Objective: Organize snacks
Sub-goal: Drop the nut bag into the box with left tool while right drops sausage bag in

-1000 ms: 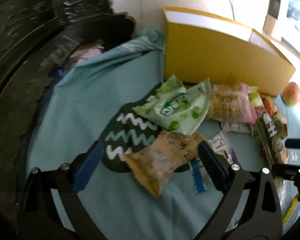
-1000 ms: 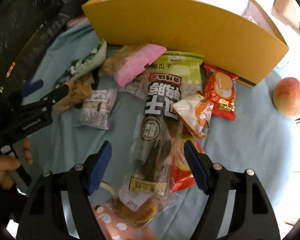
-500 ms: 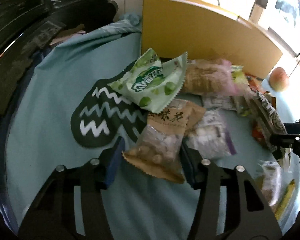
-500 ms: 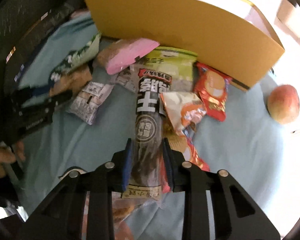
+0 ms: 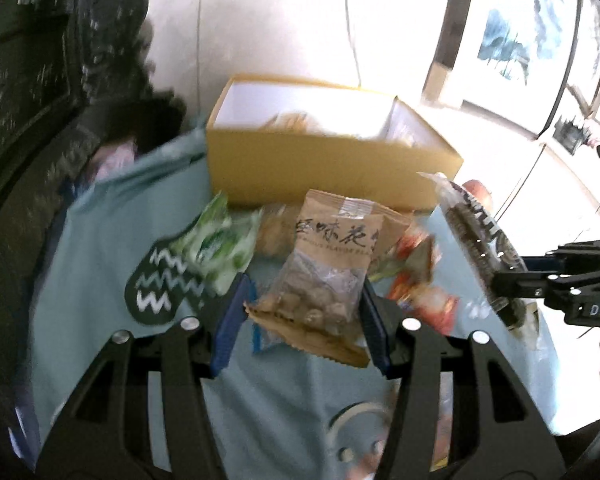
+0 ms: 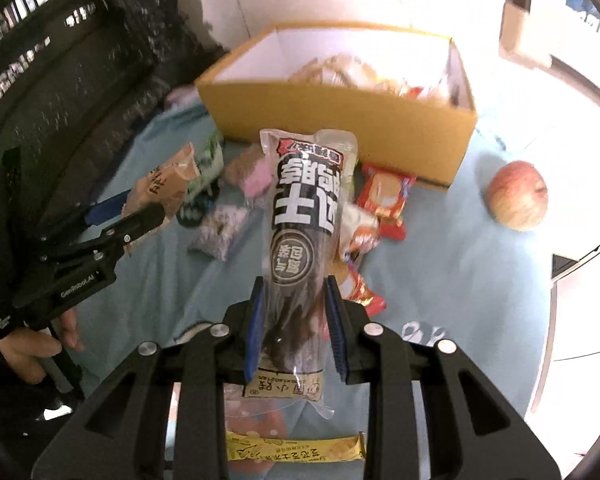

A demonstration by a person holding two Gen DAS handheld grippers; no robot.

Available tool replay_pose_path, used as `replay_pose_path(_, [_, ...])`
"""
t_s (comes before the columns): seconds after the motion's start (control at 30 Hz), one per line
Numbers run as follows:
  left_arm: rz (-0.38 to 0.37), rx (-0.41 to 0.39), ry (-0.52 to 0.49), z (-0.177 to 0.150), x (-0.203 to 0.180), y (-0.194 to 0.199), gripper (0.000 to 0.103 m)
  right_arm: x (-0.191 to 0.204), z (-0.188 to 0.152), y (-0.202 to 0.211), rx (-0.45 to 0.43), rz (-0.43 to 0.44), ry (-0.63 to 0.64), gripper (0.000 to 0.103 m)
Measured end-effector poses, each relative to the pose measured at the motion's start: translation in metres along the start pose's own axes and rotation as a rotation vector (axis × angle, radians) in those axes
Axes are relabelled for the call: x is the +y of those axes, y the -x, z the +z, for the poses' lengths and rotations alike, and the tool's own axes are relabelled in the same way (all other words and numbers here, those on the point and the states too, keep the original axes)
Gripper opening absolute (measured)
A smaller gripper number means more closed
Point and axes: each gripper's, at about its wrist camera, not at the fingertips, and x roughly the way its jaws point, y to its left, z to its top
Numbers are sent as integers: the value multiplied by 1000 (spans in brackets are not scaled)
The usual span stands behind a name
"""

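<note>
The left gripper (image 5: 304, 316) is pinching the nut bag (image 5: 320, 276); the right gripper (image 6: 296, 320) is squeezing the long pack (image 6: 304, 216) mid-frame. Either floppy bag could be slipping before reaching the box (image 6: 340, 120) up top.

Left gripper (image 5: 304, 312) clamped on a brown peanut bag (image 5: 324, 276), lifted off the blue cloth (image 5: 96, 264). Yellow box (image 5: 324, 168) behind. At right, right gripper (image 5: 512, 280) pinching a long dark packet (image 5: 480, 236). Green pack (image 5: 220, 248) lying left.

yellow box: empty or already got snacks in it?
Not empty: the yellow box is open-topped, and several blurred snack packets show inside it.
</note>
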Motion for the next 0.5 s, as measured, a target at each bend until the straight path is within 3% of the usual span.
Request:
replay_pose_path(0.27, [-20,-123,-28,51,-25,35,54,-5,39,55,-143,-16,7,29])
replay_pose_path(0.5, [-30,-175,-18,90,-30,43,54,-15,66,83,-209,-34,-8,29])
